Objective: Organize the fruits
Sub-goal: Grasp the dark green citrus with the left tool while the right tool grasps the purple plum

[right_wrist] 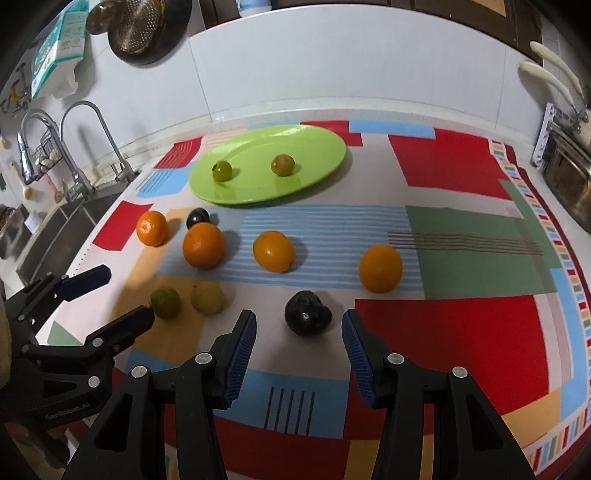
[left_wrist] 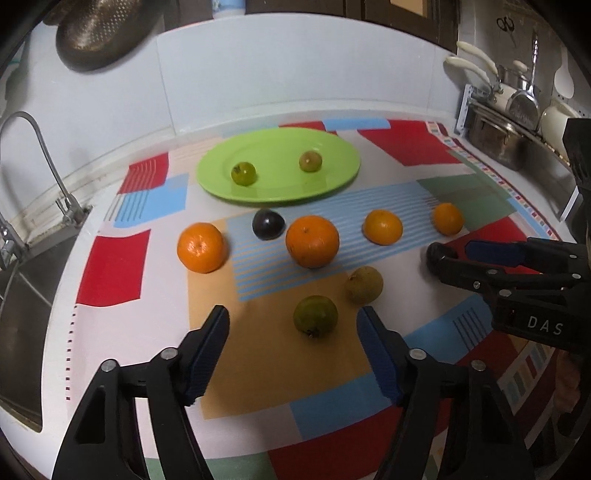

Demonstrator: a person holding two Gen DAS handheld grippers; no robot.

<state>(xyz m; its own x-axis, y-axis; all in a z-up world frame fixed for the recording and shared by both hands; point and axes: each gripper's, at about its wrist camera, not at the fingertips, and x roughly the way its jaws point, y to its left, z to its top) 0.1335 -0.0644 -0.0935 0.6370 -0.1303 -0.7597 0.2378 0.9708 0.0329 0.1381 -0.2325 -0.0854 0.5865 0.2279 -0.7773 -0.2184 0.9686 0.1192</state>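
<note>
A green plate (left_wrist: 332, 147) (right_wrist: 317, 144) at the back of the mat holds two small green fruits (left_wrist: 243, 173) (left_wrist: 310, 161). Several oranges (left_wrist: 312, 240) (right_wrist: 380, 268) and a dark plum (left_wrist: 268, 223) lie in a row in front of it. My left gripper (left_wrist: 293, 319) is open around a green lime (left_wrist: 316, 316) (right_wrist: 165, 302), with a yellowish fruit (left_wrist: 364, 284) (right_wrist: 207, 297) beside it. My right gripper (right_wrist: 299, 323) is open around a dark plum (right_wrist: 306, 313); it also shows in the left wrist view (left_wrist: 448, 249).
A colourful patterned mat (right_wrist: 461, 236) covers the counter. A sink (left_wrist: 22, 280) with a tap (left_wrist: 40, 147) lies at the left. Pots and utensils on a rack (left_wrist: 509, 110) stand at the right. A colander (left_wrist: 99, 33) hangs on the back wall.
</note>
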